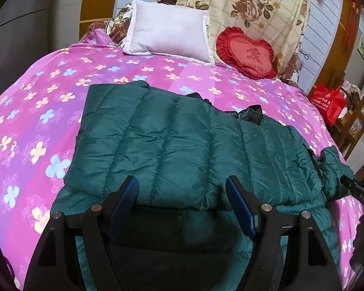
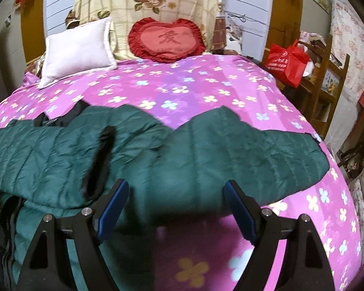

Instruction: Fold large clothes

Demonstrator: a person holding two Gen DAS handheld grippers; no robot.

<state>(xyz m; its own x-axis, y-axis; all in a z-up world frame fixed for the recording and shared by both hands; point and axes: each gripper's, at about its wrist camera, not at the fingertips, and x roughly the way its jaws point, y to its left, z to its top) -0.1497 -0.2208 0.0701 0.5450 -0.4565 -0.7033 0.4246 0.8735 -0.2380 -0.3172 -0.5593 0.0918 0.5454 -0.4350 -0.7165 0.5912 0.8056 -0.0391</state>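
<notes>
Green quilted down jacket [image 1: 182,140] lies spread on the bed, on a pink bedspread [image 1: 36,111] printed with small flowers. In the left wrist view, one side of the jacket is folded over onto the body; its near folded edge runs just beyond the fingertips. Dark collar [image 1: 253,114] lies at the far edge, towards the pillows.

Left gripper [image 1: 182,191]: jaws wide, blue pads apart, nothing between them. It hangs over the near edge of the jacket; whether it touches the fabric I cannot tell.

Right gripper [image 2: 176,194]: jaws wide, nothing gripped. Beyond it a sleeve [image 2: 254,150] stretches out flat to the right across the bedspread. This view is blurred. A dark strip [image 2: 99,160], probably the open front, runs down the jacket left of the gripper.

At the head of the bed: white pillow [image 1: 168,34], red heart cushion [image 1: 247,53], and a rose-print cover [image 1: 250,7] propped behind them. Red bag [image 2: 287,61] on wooden furniture beside the bed.
</notes>
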